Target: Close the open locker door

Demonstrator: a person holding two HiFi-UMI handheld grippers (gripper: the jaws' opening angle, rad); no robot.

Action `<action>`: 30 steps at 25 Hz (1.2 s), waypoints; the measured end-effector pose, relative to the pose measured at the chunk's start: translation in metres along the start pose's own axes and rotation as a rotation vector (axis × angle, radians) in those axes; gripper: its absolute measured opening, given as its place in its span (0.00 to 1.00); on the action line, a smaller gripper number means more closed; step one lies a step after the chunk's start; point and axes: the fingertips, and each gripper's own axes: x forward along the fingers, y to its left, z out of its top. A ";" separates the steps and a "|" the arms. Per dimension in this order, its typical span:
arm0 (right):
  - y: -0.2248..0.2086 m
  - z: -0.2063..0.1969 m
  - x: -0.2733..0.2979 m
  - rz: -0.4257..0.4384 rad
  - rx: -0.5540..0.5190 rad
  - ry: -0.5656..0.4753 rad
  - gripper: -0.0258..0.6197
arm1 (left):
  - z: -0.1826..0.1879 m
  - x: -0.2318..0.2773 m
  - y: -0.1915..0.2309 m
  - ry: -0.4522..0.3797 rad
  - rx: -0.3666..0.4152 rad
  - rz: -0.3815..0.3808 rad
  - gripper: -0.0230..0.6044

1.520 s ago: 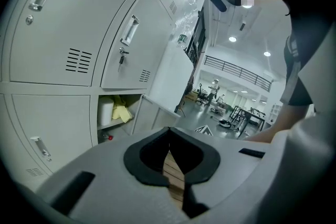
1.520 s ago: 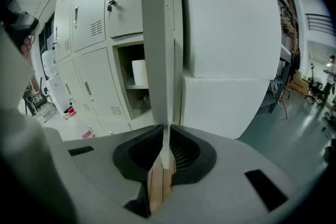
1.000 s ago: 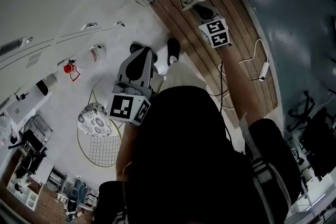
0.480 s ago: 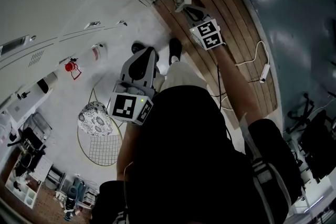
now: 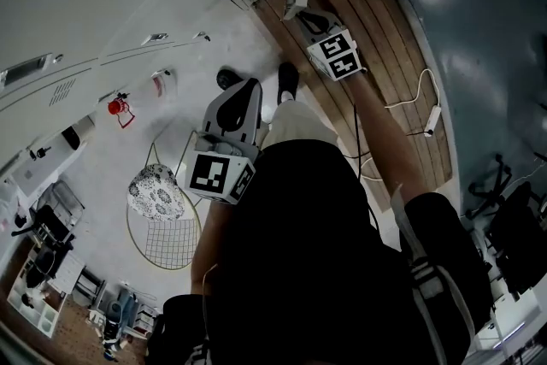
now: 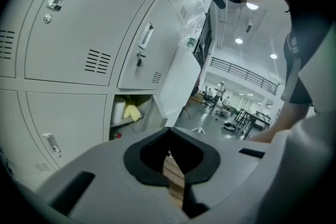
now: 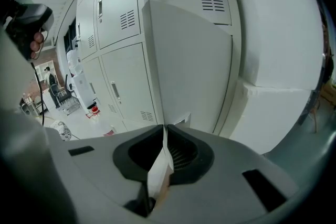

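Jaws of the right gripper (image 7: 165, 131) are closed on the free edge of the locker door (image 7: 189, 71): the thin white edge is seen running down into the slit between the two dark jaws, which are pressed against it from either side. Beyond those jaws the door's broad face is spread to the right, and closed lockers (image 7: 123, 63) with handles and vent slots are ranged to the left. In the head view this gripper is held out ahead at arm's length, and the door is seen nearly edge-on just past its tip, standing out over a strip of wooden flooring (image 5: 376, 21). The left gripper (image 6: 169, 132) is held back, close to the person's body and well apart from the door. Its jaws are brought together with nothing between them; only a sliver of floorboards is visible through the gap below their tips. Ahead of it and to the left, the open compartment (image 6: 148, 113) is shown, with a white roll (image 6: 119, 111) and something yellow (image 6: 132, 112) on its shelf, and the door is hung out to the right of that opening. To the left gripper's left, on the pale floor, a round wire grid (image 5: 167, 248) is laid touching a patterned round item (image 5: 155, 193).
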 end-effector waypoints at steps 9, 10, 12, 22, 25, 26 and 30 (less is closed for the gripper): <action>0.013 0.011 0.015 0.029 -0.037 0.006 0.08 | 0.001 -0.004 0.008 0.000 0.000 0.001 0.07; 0.015 0.013 0.017 0.032 -0.048 0.009 0.07 | 0.001 -0.005 0.010 0.000 0.000 0.003 0.07; 0.017 0.015 0.021 0.040 -0.077 0.019 0.07 | 0.002 -0.006 0.013 0.000 0.000 0.004 0.07; 0.028 0.030 0.036 0.059 -0.180 0.032 0.05 | 0.007 -0.010 0.027 0.005 0.007 0.006 0.07; 0.030 0.031 0.041 0.054 -0.170 0.033 0.05 | 0.008 -0.011 0.031 0.007 0.008 0.007 0.07; 0.032 0.032 0.042 0.054 -0.162 0.031 0.05 | 0.009 -0.011 0.032 0.007 0.009 0.007 0.07; 0.036 0.038 0.050 0.046 -0.144 0.024 0.04 | 0.011 -0.012 0.036 0.009 0.013 0.005 0.07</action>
